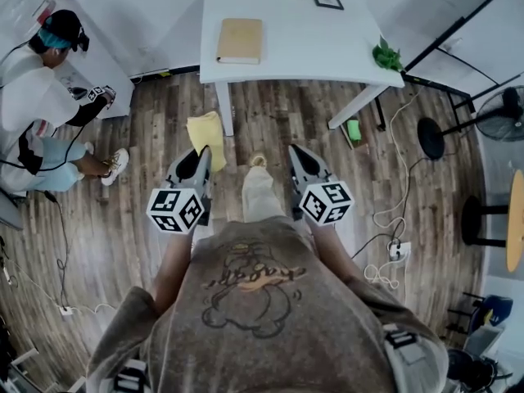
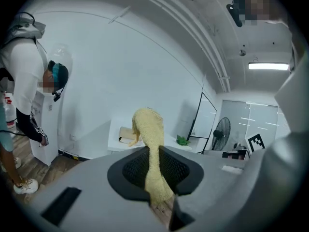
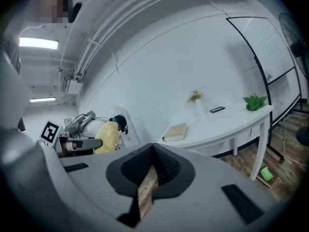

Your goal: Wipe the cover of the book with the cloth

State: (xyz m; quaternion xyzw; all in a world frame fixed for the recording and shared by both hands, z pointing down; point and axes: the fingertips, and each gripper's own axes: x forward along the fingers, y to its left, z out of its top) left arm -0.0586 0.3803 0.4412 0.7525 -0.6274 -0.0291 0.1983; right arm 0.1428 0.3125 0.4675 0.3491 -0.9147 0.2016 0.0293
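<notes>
Wood-plank floor [image 1: 270, 113] fills most of the head view. The white rectangular table [image 1: 311, 47] stands at the far side, well apart from the operator. A second person in a white top [image 1: 37, 97] bends over a separate white unit at the left and takes no part in the task. The tan closed book [image 1: 240, 40] lies flat on the table near its left edge, cover up and untouched. A small green leafy plant [image 1: 386, 56] sits at the opposite corner. The yellow terry cloth [image 2: 149, 129] is pinched in the left tongs [image 1: 203, 158]. Their jaws are closed on its middle, so a bunched lobe stands beyond the tips and a tail hangs behind. The right tongs [image 3: 153, 149] are closed at the tips with nothing between them; only floor shows through the slit. Both tongs are held low in front of the body, over the floor and short of the table. The step in hand appears to be the approach, and wiping has not begun. To do it well, the operator should probably step up to the table and lower the cloth lobe flat onto the cover. The cloth, not the hard jaw tips, should make contact. The strokes should run along the cover, and the right tongs can steady the book's edge against sliding.
</notes>
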